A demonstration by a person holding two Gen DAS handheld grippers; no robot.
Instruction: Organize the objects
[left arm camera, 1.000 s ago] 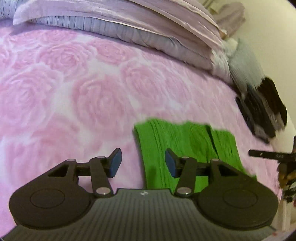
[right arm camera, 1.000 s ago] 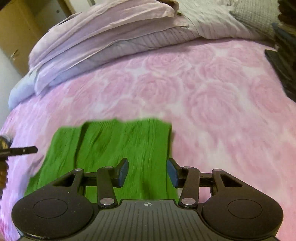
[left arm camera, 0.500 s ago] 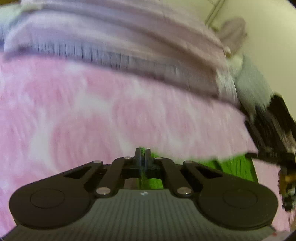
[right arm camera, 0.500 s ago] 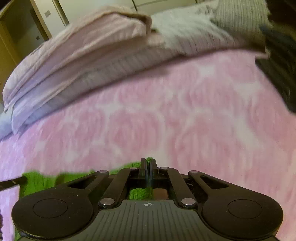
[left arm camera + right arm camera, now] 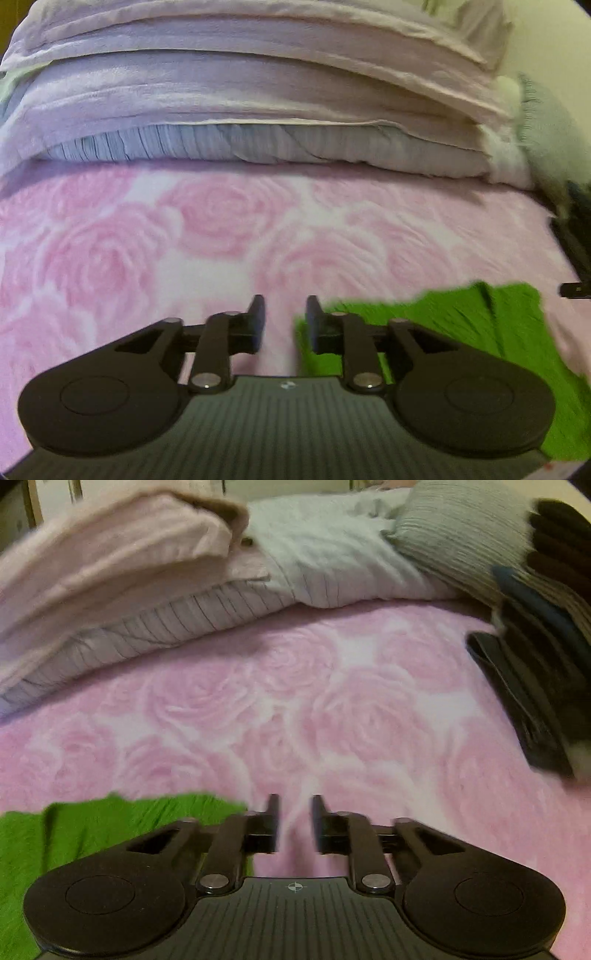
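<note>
The left gripper [image 5: 284, 317] stood with its jaws partly spread, and only pink rose-print bedspread [image 5: 207, 229] showed in the gap. Its jaws had just been opening, with nothing between them. The green cloth [image 5: 480, 325] lay flat on the bedspread to the right of this gripper, its near edge just beside and behind the right-hand finger [image 5: 314, 321]. No pad pressed on the fabric.

The right gripper [image 5: 294, 821] was likewise partly spread over bare bedspread [image 5: 332, 709], and its jaws had also just been opening, empty. In its view the green cloth [image 5: 110, 823] lay to the left, reaching up to and behind the left-hand finger [image 5: 271, 823].

Judgement: the cloth sat between the two grippers, one at each side edge, which suits a two-point release of a folded or smoothed piece. The spread jaws indicate the fabric was let go so that it could settle flat.

Ahead of both grippers a stack of folded lilac bedding [image 5: 258, 110] lay across the far side of the bed. Dark folded items [image 5: 535, 686] lay ahead and to the right of the right gripper, well apart from the cloth. Both probably serve as sorted piles.
</note>
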